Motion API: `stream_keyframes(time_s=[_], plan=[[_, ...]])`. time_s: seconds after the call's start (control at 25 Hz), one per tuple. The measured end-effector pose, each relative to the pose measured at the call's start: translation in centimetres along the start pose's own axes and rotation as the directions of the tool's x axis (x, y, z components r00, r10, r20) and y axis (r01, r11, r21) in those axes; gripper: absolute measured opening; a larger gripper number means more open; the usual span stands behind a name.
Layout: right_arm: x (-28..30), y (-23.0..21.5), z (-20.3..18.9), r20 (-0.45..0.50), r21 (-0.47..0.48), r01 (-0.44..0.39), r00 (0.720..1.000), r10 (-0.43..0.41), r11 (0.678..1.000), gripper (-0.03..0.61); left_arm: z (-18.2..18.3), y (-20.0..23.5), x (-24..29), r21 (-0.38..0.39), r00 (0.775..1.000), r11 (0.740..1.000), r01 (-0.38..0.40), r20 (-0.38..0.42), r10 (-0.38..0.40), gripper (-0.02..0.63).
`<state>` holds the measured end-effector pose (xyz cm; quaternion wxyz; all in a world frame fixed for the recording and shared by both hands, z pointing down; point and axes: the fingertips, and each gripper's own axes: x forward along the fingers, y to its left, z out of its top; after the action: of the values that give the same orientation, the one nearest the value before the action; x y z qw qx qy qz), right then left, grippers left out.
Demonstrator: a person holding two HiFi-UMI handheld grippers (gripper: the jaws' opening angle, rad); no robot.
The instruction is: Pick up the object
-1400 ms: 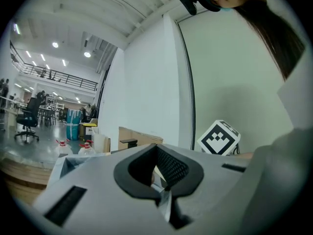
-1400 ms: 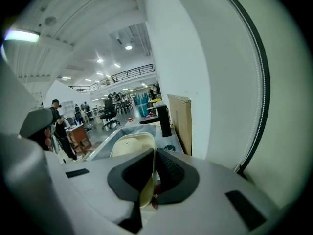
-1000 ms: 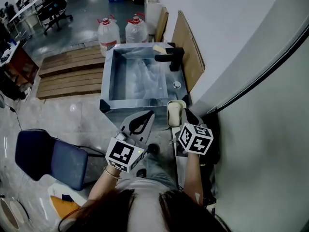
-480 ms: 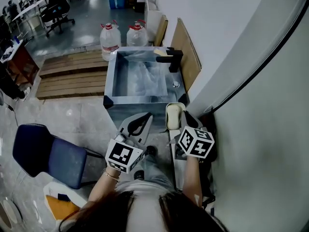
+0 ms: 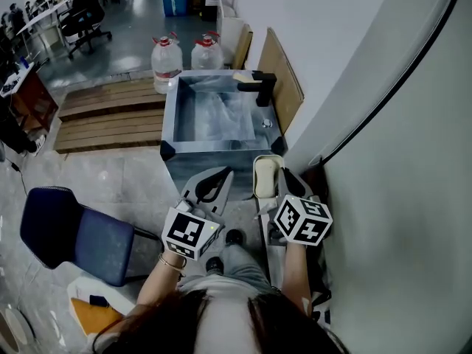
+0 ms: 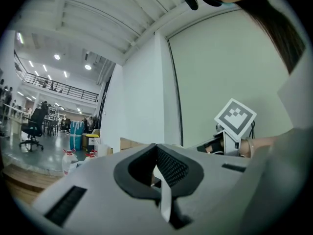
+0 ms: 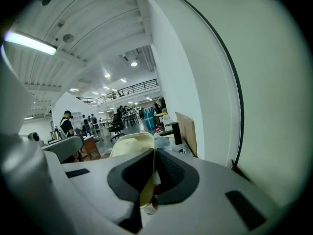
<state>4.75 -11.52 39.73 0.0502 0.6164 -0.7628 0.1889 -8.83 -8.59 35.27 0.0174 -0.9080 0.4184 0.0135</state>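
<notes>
Cream dish (image 5: 267, 174): it is clamped on edge between the two black pads of the right gripper (image 5: 279, 184). In the right gripper view the jaws are closed onto the dish's thin wall. The rounded rim of the dish (image 7: 128, 148) rises beyond the pads toward 11 o'clock.

The left gripper (image 5: 220, 177) is closed on itself. In the left gripper view its pads (image 6: 168, 166) meet with nothing between them, and it touches no object. Each gripper carries a marker cube with black-and-white square patterns. The cubes bear no letters or digits.

Surroundings, head view:
- The dish is held in the air, just beside the left gripper at that gripper's 3 o'clock.
- A metal sink (image 5: 168, 116) stands at 12 o'clock from both grippers. Its near rim is close to the dish's far end, and whether they touch cannot be told.
- A black tap (image 5: 259, 87) stands on the sink's right rim, at 12 o'clock from the dish.
- A wooden board (image 5: 284, 80) leans on the white wall at 1 o'clock.
- Two water jugs (image 5: 166, 57) with red caps stand behind the sink at 11 o'clock.
- A wooden pallet (image 5: 103, 113) lies at 10 o'clock.
- A blue chair (image 5: 70, 234) stands at 8 o'clock, well apart from the grippers.
</notes>
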Motion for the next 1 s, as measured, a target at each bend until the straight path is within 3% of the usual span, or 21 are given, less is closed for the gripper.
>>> stream_keyframes(time_s=[0.52,1.0], plan=[[-2.5,1.3,1.5,0.05,-0.01,-0.033,0.998,0.033,0.999,0.034,1.0,-0.2,-0.1,0.0,1.0,1.0,-0.014,0.021,0.014,0.008],[-6.0,0.6,2.6,0.08,-0.01,-0.094,0.992,0.094,0.996,0.034,1.7,-3.4,-1.0,0.007,0.998,0.998,-0.057,0.01,0.057,0.008]])
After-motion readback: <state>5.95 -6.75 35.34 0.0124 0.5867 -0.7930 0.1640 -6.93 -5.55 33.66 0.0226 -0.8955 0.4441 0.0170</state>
